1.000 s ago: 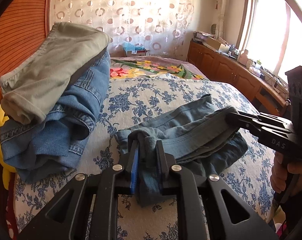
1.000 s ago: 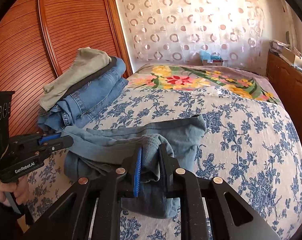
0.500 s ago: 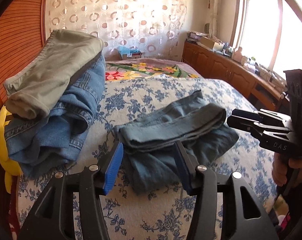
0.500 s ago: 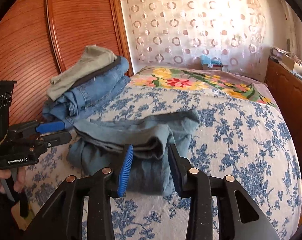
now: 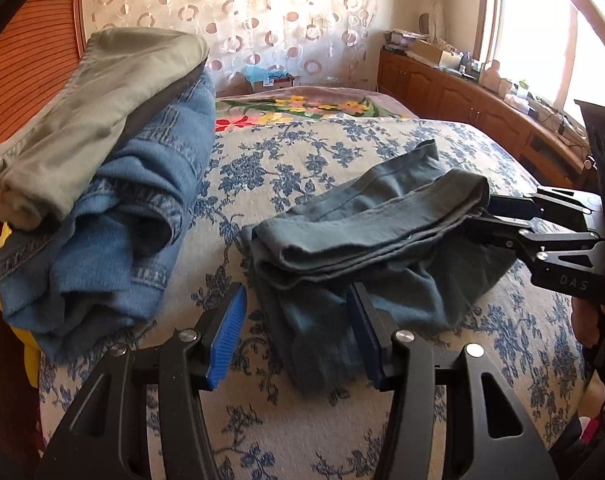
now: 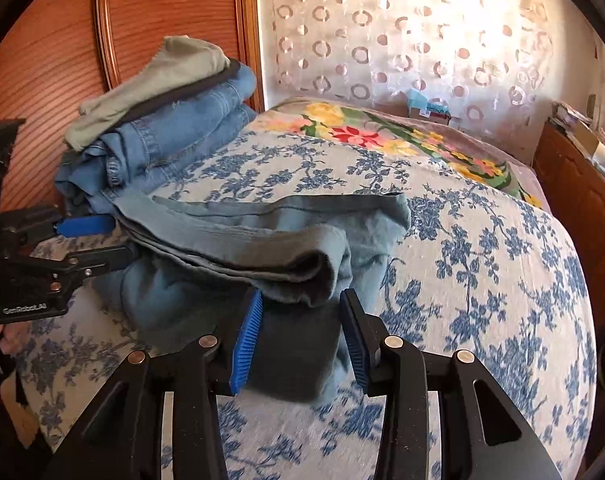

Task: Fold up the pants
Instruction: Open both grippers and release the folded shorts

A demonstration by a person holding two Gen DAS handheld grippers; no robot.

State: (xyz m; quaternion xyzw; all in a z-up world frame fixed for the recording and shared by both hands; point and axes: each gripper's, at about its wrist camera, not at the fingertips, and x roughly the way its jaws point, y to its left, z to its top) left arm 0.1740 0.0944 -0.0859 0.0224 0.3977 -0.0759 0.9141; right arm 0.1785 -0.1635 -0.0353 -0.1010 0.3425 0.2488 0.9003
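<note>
The grey-blue pants (image 5: 366, 240) lie folded in a loose bundle on the flowered bedspread (image 5: 302, 152); they also show in the right wrist view (image 6: 254, 248). My left gripper (image 5: 298, 340) is open, its blue pads either side of the bundle's near end. My right gripper (image 6: 298, 344) is open at the opposite end, with cloth between the pads but not pinched. Each gripper shows in the other's view, the right one (image 5: 502, 224) and the left one (image 6: 98, 240), both beside the pants.
A stack of folded blue jeans (image 5: 114, 216) topped by olive pants (image 5: 98, 108) lies on the bed beside a wooden wardrobe (image 6: 62, 40). A floral blanket (image 6: 382, 136) covers the far end. A wooden cabinet (image 5: 462, 96) runs under the window.
Both grippers were shut on the pants one second ago. They have opened and let the bundle down on the bed, then drawn back a little.
</note>
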